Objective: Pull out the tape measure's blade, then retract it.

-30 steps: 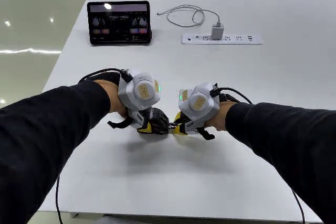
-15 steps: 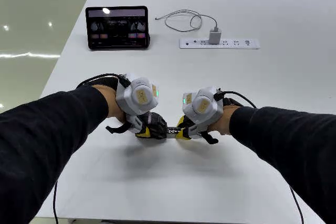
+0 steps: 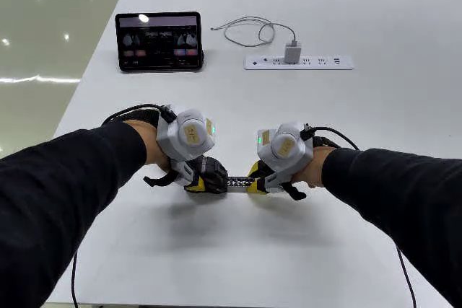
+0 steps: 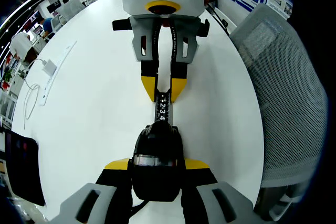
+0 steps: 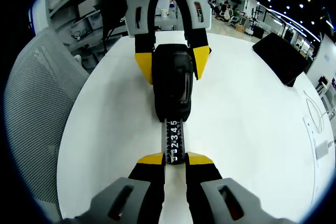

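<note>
The left hand-held gripper [image 4: 157, 164] is closed narrowly on the black tape measure [image 4: 157, 153], whose case is clamped between the two yellow-tipped jaws. Whether the case is rested on the worktop [image 3: 325, 236] or held just above it cannot be told. The right hand-held gripper [image 5: 175, 158] is pinched almost shut on the end of the blade [image 5: 174, 136], which is met by a jaw from each side. The two are pointed tip toward tip and held near each other. A short run of blade is drawn out between them, and numerals up to 5 can be read on it in the right gripper view.

Beyond the outer side of the right hand-held gripper, a broad stretch of bare white worktop is left open. On the outer side of the left hand-held gripper, the worktop's side edge is reached much sooner, with glossy floor [image 3: 36, 48] past it. Behind both, on the person's side, the near edge is seen, and a grey mesh chair [image 4: 286, 77] is placed just past it.

On the far side, well apart from both, a dark tablet [image 3: 159, 41] is stood beyond the left hand-held gripper. A white power strip [image 3: 299, 62] with a plugged charger [image 3: 291, 53] and a looped white cable [image 3: 249, 28] is laid beyond the right one. Bare surface is left between these and the blade.
</note>
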Action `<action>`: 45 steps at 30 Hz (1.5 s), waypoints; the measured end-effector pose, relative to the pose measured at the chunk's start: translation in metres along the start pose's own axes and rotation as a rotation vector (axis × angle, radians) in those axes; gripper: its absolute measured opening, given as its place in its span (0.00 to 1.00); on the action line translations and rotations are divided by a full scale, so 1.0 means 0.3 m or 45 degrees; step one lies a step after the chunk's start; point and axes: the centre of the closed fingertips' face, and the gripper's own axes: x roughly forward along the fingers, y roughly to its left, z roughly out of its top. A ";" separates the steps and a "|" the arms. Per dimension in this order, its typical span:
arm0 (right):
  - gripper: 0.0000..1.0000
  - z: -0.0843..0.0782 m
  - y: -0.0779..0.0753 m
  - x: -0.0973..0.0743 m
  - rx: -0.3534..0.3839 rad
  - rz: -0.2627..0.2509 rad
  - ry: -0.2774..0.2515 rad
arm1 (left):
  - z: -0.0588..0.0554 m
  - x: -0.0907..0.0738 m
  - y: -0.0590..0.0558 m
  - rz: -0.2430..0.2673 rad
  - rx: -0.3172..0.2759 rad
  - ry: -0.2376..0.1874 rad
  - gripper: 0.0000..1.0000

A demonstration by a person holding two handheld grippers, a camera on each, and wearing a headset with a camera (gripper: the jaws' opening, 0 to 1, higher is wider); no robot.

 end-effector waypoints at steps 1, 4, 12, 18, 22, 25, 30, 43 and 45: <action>0.10 -0.003 0.000 -0.002 -0.001 -0.001 0.001 | 0.000 0.000 0.000 0.000 0.001 0.000 0.31; 0.10 -0.013 0.000 -0.009 0.005 -0.003 0.003 | 0.001 0.002 0.000 0.003 0.007 -0.002 0.31; 0.10 -0.030 -0.004 -0.020 0.009 -0.006 0.015 | 0.001 0.004 -0.001 0.001 0.008 -0.003 0.31; 0.10 -0.050 -0.007 -0.035 0.014 -0.011 0.020 | 0.000 0.003 0.001 0.002 0.000 -0.004 0.31; 0.10 -0.069 -0.009 -0.047 0.023 -0.013 0.023 | 0.003 -0.001 -0.003 0.004 -0.004 -0.007 0.31; 0.10 -0.083 -0.008 -0.057 0.032 -0.014 0.025 | 0.004 -0.001 -0.003 0.004 -0.005 -0.008 0.31; 0.10 -0.091 -0.006 -0.068 0.032 -0.021 0.022 | 0.004 -0.002 -0.003 0.003 -0.002 -0.006 0.31; 0.09 -0.135 -0.014 -0.099 0.038 -0.019 0.040 | 0.008 -0.006 -0.004 0.008 -0.016 -0.020 0.31; 0.09 -0.144 -0.014 -0.106 0.045 -0.021 0.041 | 0.009 -0.005 -0.004 0.008 -0.016 -0.018 0.31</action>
